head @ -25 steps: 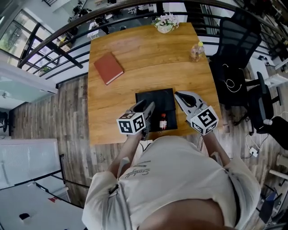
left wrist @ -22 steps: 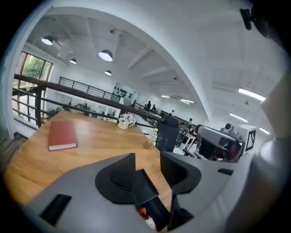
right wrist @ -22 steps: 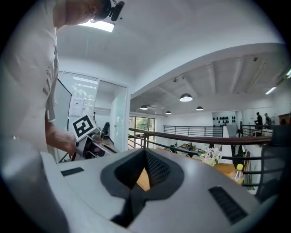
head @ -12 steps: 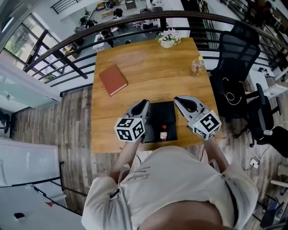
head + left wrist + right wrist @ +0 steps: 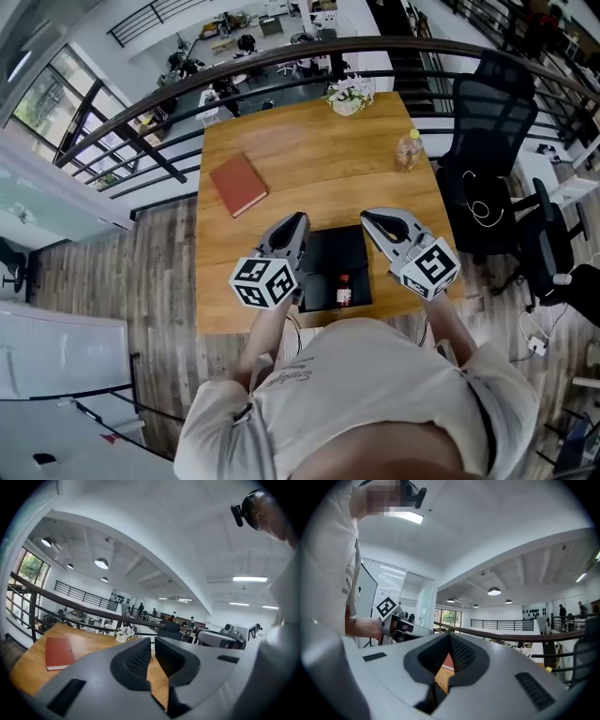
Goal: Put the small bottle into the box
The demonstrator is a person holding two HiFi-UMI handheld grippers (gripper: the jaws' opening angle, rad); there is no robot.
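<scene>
The small bottle (image 5: 344,291) is seen lying inside the black box (image 5: 330,251), toward its near edge, on the wooden table (image 5: 309,141). It is touched by neither tool. The left gripper (image 5: 299,220) is held above the table just left of the box. Its jaws have just been closing and are now drawn together to a thin slit, with nothing between them. The right gripper (image 5: 367,217) is held just right of the box with its pads met at the tips, and it too is empty. Both are pointed roughly level, away from the person.

The placing step is judged to be done, since the bottle is already in the box and has been let go. Little more appears to be called for than drawing both grippers clear without knocking the box. A red book (image 5: 238,184), a flower vase (image 5: 349,97) and a yellow-capped bottle (image 5: 407,150) are left well apart from it, further along the table.
</scene>
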